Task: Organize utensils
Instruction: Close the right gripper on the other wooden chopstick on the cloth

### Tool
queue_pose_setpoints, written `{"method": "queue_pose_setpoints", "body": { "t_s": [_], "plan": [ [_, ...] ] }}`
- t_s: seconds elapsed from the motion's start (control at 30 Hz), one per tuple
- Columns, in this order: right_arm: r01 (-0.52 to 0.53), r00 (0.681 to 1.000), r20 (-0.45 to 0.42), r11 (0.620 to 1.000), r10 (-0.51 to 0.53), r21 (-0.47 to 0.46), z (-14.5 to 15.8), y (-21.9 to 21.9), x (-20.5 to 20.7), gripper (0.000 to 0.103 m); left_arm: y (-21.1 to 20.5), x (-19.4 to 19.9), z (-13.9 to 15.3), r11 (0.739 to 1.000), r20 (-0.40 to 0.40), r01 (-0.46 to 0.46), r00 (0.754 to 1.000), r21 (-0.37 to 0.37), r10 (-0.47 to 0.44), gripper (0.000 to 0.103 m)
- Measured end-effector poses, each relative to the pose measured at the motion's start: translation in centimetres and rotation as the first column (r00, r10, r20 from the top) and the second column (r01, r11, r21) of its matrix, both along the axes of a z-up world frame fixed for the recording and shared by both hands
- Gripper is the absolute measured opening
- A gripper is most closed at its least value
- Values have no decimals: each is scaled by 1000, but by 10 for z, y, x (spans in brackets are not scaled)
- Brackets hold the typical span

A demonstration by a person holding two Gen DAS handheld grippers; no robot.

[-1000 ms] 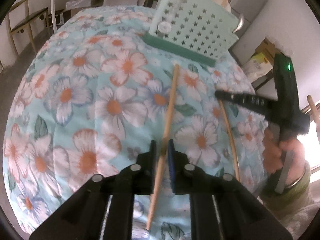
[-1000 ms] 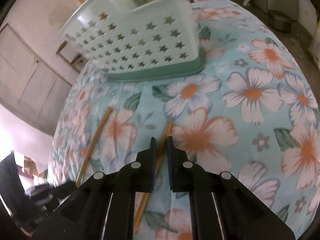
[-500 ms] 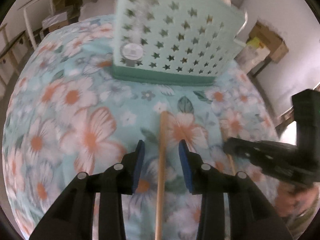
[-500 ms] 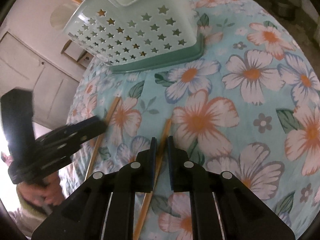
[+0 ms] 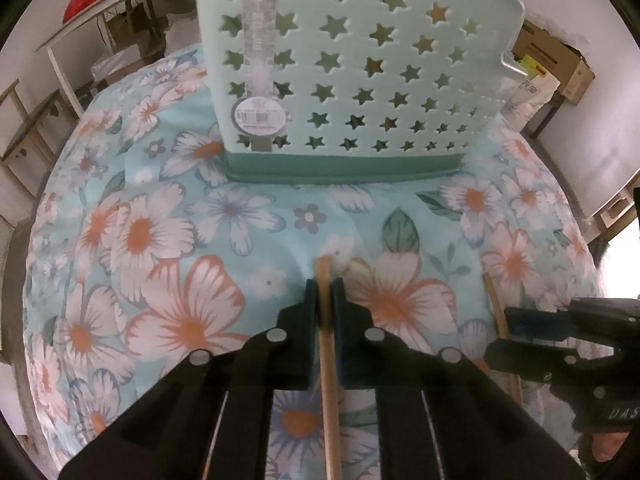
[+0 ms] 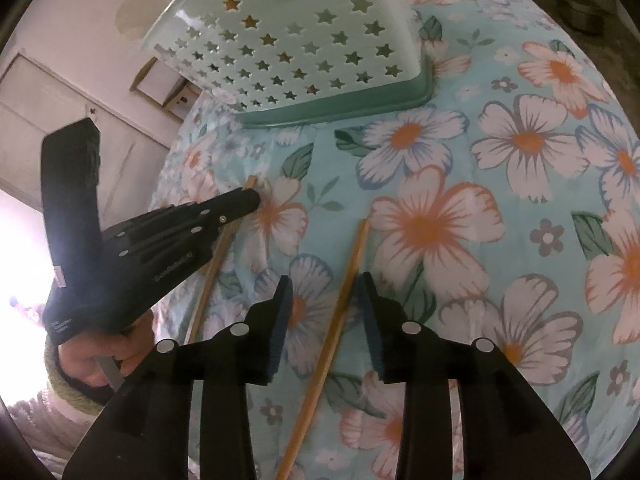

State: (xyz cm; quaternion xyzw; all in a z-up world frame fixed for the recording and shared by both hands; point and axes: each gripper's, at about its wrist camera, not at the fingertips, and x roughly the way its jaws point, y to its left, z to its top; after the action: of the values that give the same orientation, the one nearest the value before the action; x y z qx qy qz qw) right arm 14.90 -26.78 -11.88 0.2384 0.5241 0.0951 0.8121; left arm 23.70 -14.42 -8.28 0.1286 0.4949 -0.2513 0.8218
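- Tabletop [image 5: 120, 208], under a floral cloth: carries everything; the cloth is soft and may bunch under a dragged stick.
- Basket [image 5: 360, 60]: pale green, star holes, on a darker green base, at the far side and well apart from both grippers. Utensil handles stick up from it in the right wrist view. Likely the drop spot.
- Left gripper [image 5: 325, 292]: jaws pressed onto the left stick [image 5: 330, 360] near its far end, only a short tip poking past them. The stick looks flat on the cloth, but whether it is lifted I cannot tell.
- Right gripper [image 6: 325, 312]: jaws spread, straddling the right stick [image 6: 340, 312], apart from it on both sides, low over the cloth.
- Sticks: two thin wooden chopsticks, lying roughly parallel, near each other. Light, stiff, smooth, so apt to roll or pivot in the pinch.
- Grip advice: closer to the middle would balance better; an end grip lets the long tail droop or swing. Squeeze across the narrow width, firm, no crush risk.
- Risk: a jaw tip may snag the cloth when closing on the right stick.
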Motion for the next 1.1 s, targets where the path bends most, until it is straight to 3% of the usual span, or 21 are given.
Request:
{"method": "queue_pose_setpoints", "body": {
  "t_s": [0.1,0.27,0.5,0.9,1.1],
  "plan": [
    [-3,1000,14,997,4,-71,1,10,1,31,-2,-10,-2,1000,41,5,999,29,-6,6],
    [11,999,36,980,-4,-201,0,20,4,11,-4,-15,-2,998,78,15,997,61,-20,6],
    [55,998,41,989,-50,-134,0,7,5,5,-12,-20,0,997,91,18,996,76,-25,6],
    [97,993,80,991,-89,-94,13,-8,2,5,-9,-15,1,996,99,22,995,84,-31,6],
    [112,990,98,991,-104,-78,19,-11,-3,5,0,-16,10,1000,104,11,994,29,-14,6]
  ]
}}
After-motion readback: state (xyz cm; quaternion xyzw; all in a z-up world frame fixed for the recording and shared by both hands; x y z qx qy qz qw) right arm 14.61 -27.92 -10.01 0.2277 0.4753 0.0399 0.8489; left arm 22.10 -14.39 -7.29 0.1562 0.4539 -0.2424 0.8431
